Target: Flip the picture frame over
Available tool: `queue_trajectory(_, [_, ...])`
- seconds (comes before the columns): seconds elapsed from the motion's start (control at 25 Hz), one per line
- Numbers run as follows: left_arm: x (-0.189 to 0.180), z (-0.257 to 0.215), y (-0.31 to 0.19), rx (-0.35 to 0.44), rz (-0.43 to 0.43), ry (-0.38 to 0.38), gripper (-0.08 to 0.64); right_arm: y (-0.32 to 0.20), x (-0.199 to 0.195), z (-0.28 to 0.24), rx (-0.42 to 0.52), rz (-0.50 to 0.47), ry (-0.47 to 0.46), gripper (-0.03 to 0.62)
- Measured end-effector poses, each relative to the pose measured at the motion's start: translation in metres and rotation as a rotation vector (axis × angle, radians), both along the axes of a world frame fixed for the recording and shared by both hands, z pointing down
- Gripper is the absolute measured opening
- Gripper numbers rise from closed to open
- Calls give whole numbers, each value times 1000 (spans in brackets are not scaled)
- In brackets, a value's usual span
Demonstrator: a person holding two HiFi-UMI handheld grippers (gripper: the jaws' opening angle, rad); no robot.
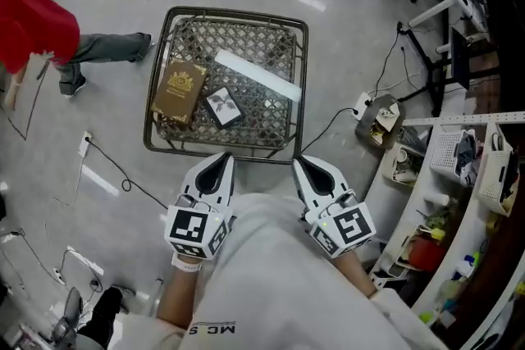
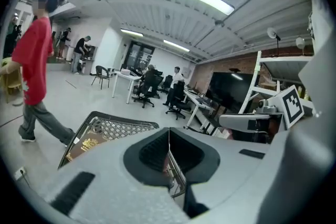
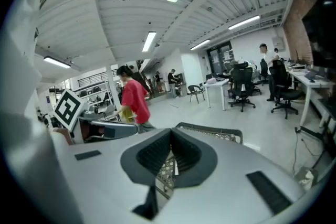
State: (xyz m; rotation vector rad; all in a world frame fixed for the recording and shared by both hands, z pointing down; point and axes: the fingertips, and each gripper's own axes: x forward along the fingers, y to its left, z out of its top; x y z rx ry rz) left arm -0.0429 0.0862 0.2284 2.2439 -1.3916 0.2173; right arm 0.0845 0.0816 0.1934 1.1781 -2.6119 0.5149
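Jaws on both grippers were shut tight with nothing between them; in each gripper view the dark ribbed pads met along a thin seam. From the head view, the left gripper [image 1: 221,161] and the right gripper [image 1: 306,166] were held close to the person's body, side by side and apart, their tips pointing at the near rim of a wire-mesh bench [image 1: 238,15] that stood on the grey floor. Neither gripper touched the bench or anything on it. The picture frame [image 1: 223,106], small and dark with a pale picture showing, lay flat on the mesh near the middle, turned at a slant. Just to its left lay a brown box with a gold emblem [image 1: 178,90], and beyond the frame a long white strip [image 1: 257,75] ran diagonally toward the right rim. A person in a red top [image 1: 29,20] was on the floor to the left of the bench, well apart from it. A black cable [image 1: 115,168] trailed over the floor at the near left, and cluttered white shelves [image 1: 472,168] lined the right side
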Motion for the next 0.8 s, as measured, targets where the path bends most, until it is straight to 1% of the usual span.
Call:
queue_trajectory(0.16, [-23, 24, -12, -46, 58, -38, 26, -10, -14, 9, -28, 67, 11, 17])
queue_trajectory(0.32, [-25, 48, -12, -82, 141, -100, 26, -16, -20, 20, -53, 96, 22, 17])
queue_trajectory(0.36, [-24, 53, -13, -90, 160, -103, 26, -20, -21, 23, -53, 97, 23, 17])
queue_trajectory(0.48, [-17, 61, -17, -129, 192, -62, 26, -29, -25, 33, -52, 87, 27, 17])
queue_trajectory(0.52, [-16, 62, -19, -134, 199, -62, 26, -32, -26, 36, -52, 83, 27, 17])
queue_trajectory(0.8, [-12, 82, -42, -142, 257, -145, 26, -52, -28, 53, -64, 86, 18, 17])
